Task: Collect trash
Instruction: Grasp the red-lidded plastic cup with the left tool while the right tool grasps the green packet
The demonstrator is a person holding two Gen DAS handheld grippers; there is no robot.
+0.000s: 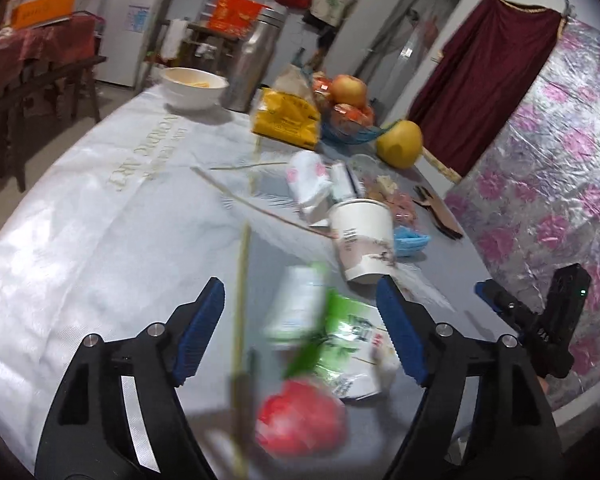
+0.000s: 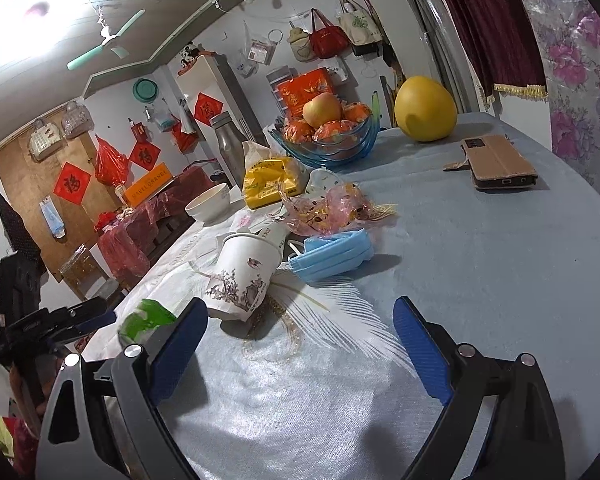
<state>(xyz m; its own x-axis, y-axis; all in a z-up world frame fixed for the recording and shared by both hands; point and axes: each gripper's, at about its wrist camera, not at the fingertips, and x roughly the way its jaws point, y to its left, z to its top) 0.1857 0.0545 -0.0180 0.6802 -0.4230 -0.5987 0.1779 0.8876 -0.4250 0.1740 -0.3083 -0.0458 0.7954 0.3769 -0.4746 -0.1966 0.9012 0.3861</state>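
Trash lies on a table with a pale blue cloth [image 1: 100,240]. In the left wrist view my left gripper [image 1: 304,332] is open over a blurred green and white wrapper [image 1: 332,332], a red piece [image 1: 304,420] and a thin stick [image 1: 242,300]. Beyond stand a printed paper cup [image 1: 364,240], a blue face mask [image 1: 410,240] and crumpled paper [image 1: 308,184]. In the right wrist view my right gripper [image 2: 300,352] is open and empty above the cloth, short of the tipped cup [image 2: 246,276], the mask [image 2: 334,256] and a pink plastic wrapper [image 2: 332,208].
A fruit bowl [image 2: 332,136], a yellow pomelo [image 2: 426,110], a yellow bag [image 2: 270,182], a white bowl [image 2: 208,204], a steel flask [image 2: 228,140] and a phone in a brown case [image 2: 498,162] are on the table. A floral sheet [image 1: 560,160] hangs on the right.
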